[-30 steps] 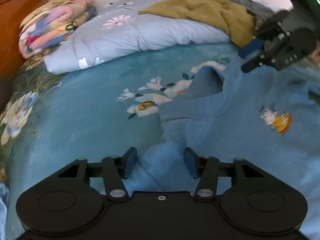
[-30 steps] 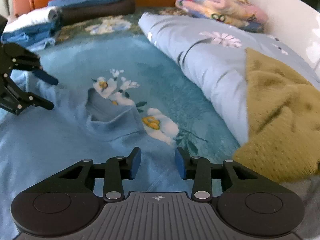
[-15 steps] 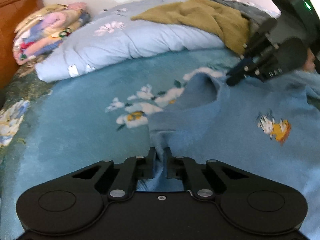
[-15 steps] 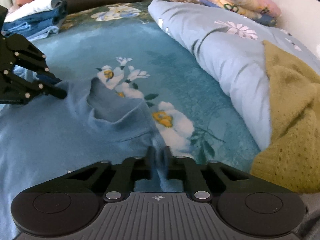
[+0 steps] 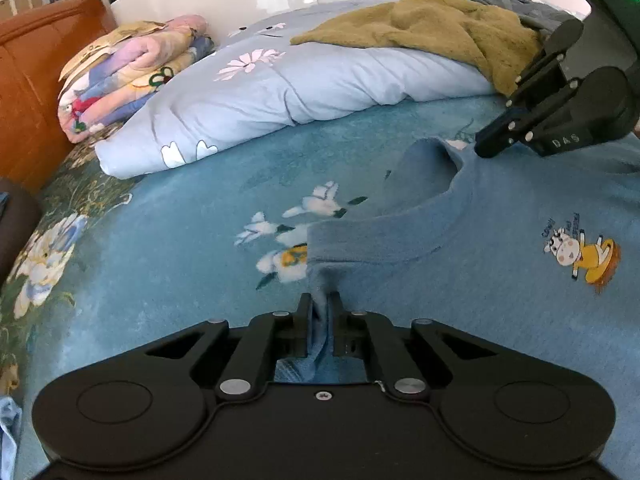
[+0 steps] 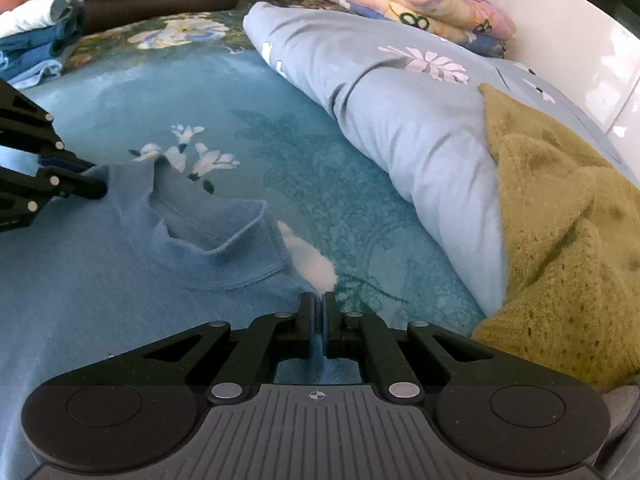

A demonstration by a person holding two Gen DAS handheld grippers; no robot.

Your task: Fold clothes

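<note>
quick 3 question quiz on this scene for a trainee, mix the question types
1. True or false: the left hand-held gripper is shut on the blue shirt.
2. Which lies on the pale blue duvet? A) olive knit B) a book C) a shoe
3. Fill in: the right hand-held gripper pinches the shirt beside its ____.

Key
1. true
2. A
3. collar

Blue sweater, cow print; teal floral bedspread.
</note>
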